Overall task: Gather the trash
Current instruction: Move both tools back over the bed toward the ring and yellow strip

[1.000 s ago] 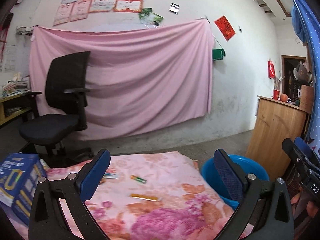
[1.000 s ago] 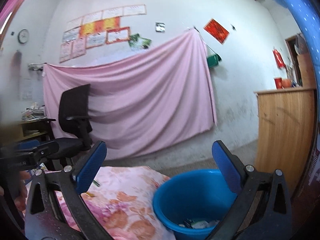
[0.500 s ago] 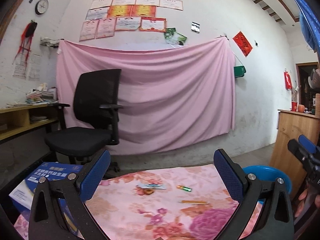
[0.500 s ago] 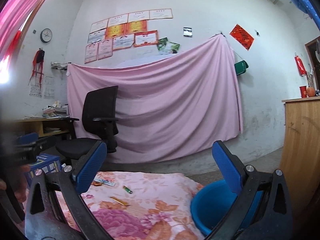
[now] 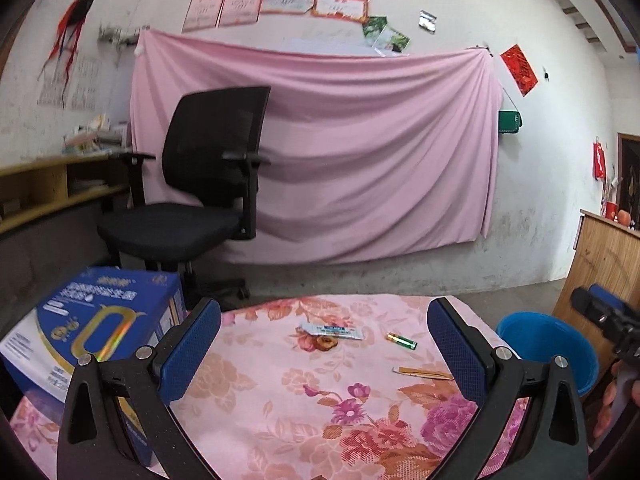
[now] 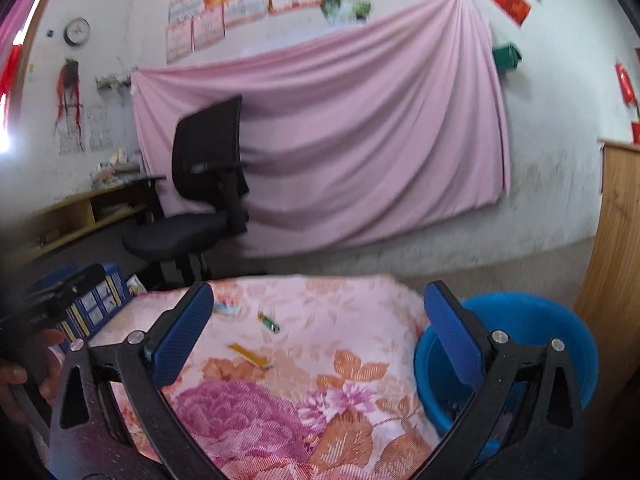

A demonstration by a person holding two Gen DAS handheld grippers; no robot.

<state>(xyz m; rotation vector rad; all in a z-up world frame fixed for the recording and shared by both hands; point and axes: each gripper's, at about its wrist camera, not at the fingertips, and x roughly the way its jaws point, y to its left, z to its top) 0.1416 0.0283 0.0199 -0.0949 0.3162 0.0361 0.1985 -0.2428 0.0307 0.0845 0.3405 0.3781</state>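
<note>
Three bits of trash lie on the floral pink cloth [image 5: 280, 408]: a white and blue wrapper [image 5: 333, 331], a green lighter [image 5: 401, 341] and a thin yellow strip [image 5: 423, 373]. My left gripper [image 5: 324, 356] hangs open above the cloth, short of them, holding nothing. In the right wrist view the wrapper [image 6: 227, 307], lighter [image 6: 269, 322] and strip [image 6: 247, 356] appear again between the wide-open fingers of my right gripper [image 6: 320, 344], which is empty. A blue plastic basin [image 6: 520, 344] stands at the cloth's right edge, also seen as a basin [image 5: 548, 344] from the left.
A blue product box [image 5: 92, 332] stands on the cloth's left side. Behind are a black office chair [image 5: 200, 184], a pink sheet on the wall [image 5: 340, 152], a wooden cabinet [image 5: 604, 256] at right and a low shelf [image 5: 48, 184] at left. A hand [image 6: 20, 376] holds the other gripper.
Both views have swung left and down, from the basin toward the cloth. The trash now sits nearer and between the fingers of both grippers. Both stayed open.
</note>
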